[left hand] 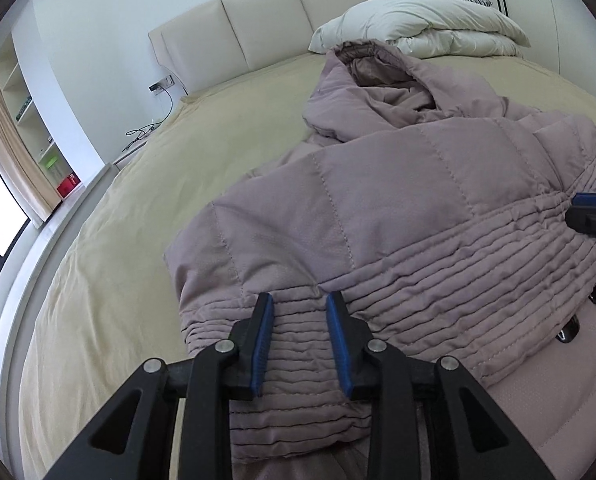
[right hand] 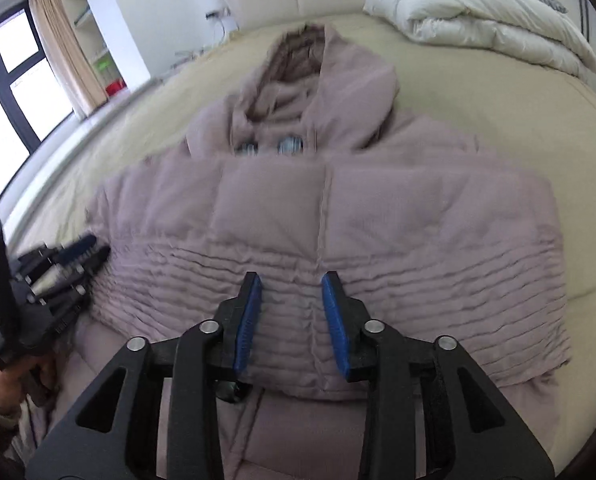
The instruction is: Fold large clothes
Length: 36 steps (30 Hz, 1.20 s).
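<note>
Bed [left hand: 117, 240] with tan cover, white duvet [left hand: 418, 28] piled at the headboard. Mauve hooded puffer coat [left hand: 398, 208] lies on the bed, lower part folded up over the body, hood toward the headboard. Left hand-held gripper [left hand: 300, 344] over the ribbed band at the fold's left end, jaws apart, gripping nothing. Right hand-held gripper [right hand: 291, 320] over the band's middle, also parted, nothing held.

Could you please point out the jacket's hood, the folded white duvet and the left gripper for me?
jacket's hood [left hand: 372, 66]: left wrist view, on its inner lining.
folded white duvet [left hand: 422, 26]: left wrist view, on its top surface.
left gripper [left hand: 300, 320]: left wrist view, midway between its blue fingertips.
</note>
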Tool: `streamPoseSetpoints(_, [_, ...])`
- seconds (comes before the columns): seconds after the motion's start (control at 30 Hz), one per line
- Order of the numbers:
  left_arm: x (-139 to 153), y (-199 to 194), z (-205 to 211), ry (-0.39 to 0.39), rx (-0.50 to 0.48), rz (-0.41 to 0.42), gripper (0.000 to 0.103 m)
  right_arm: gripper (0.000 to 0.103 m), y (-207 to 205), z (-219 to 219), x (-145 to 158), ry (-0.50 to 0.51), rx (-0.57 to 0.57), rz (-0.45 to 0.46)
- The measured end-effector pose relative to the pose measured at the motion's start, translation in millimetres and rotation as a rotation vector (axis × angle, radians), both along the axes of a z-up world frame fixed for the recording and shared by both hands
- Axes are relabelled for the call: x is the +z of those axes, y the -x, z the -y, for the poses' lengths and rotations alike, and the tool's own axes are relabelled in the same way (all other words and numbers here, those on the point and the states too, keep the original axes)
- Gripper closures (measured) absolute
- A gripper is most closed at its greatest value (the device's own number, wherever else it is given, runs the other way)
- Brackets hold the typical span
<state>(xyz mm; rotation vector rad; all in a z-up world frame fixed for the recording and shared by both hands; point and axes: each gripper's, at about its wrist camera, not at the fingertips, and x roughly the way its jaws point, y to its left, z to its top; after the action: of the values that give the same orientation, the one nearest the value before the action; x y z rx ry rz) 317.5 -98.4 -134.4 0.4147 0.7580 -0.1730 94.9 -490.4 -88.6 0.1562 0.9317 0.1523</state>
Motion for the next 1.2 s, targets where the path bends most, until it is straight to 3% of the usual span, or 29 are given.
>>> streamPoseSetpoints(0.07, [2,-1,1,-0.006,0.002,-0.009,0.072,0.068,5,1,-9,-0.009,0.003,0.049])
streamPoseSetpoints(0.17, [15,6,-9,0.072,0.032,-0.033,0.071,0.068,4,3,-3,-0.024,-0.008,0.013])
streamPoseSetpoints(0.23, [17,15,-10,0.084,0.029,-0.018,0.062,0.068,12,3,9,-0.035,-0.042,0.019])
streamPoseSetpoints(0.3, [7,16,-6,0.042,0.024,-0.024,0.059,0.056,23,6,20,-0.063,-0.060,0.087])
streamPoseSetpoints(0.33, [4,15,-5,0.035,0.020,-0.033,0.059,0.036,27,6,20,-0.052,-0.072,0.103])
streamPoseSetpoints(0.37, [5,13,-6,0.043,0.022,-0.043,0.059,0.024,27,4,14,-0.023,-0.085,0.087])
streamPoseSetpoints(0.43, [14,9,-11,0.084,0.042,-0.078,0.059,0.021,26,-6,-4,0.027,-0.038,0.049])
streamPoseSetpoints(0.5, [27,12,-17,0.145,0.049,-0.074,0.053,0.021,29,-16,2,0.117,-0.003,0.057])
streamPoseSetpoints(0.53, [35,14,-20,0.169,0.050,-0.055,0.045,0.021,31,-16,7,0.113,0.005,0.047])
streamPoseSetpoints(0.57, [43,16,-21,0.192,0.048,-0.031,0.036,0.021,32,-11,13,0.067,0.004,0.054])
streamPoseSetpoints(0.63, [61,13,-23,0.248,0.038,0.000,0.027,0.021,40,4,27,-0.054,-0.035,0.127])
streamPoseSetpoints(0.73, [83,-16,-21,0.350,0.039,-0.032,0.017,0.021,40,32,45,-0.200,-0.108,0.220])
streamPoseSetpoints(0.83, [94,-58,-2,0.348,0.030,-0.071,0.017,0.021,21,45,47,-0.277,-0.147,0.235])
streamPoseSetpoints(0.93, [95,-98,28,0.247,-0.003,-0.070,0.017,0.020,-4,43,18,-0.246,-0.149,0.148])
streamPoseSetpoints(1.07, [90,-151,56,0.210,0.011,-0.078,0.017,0.015,-3,27,-5,-0.140,-0.103,0.228])
streamPoseSetpoints(1.2, [82,-203,88,0.231,0.038,-0.114,0.017,0.015,0,33,-9,-0.179,-0.092,0.267])
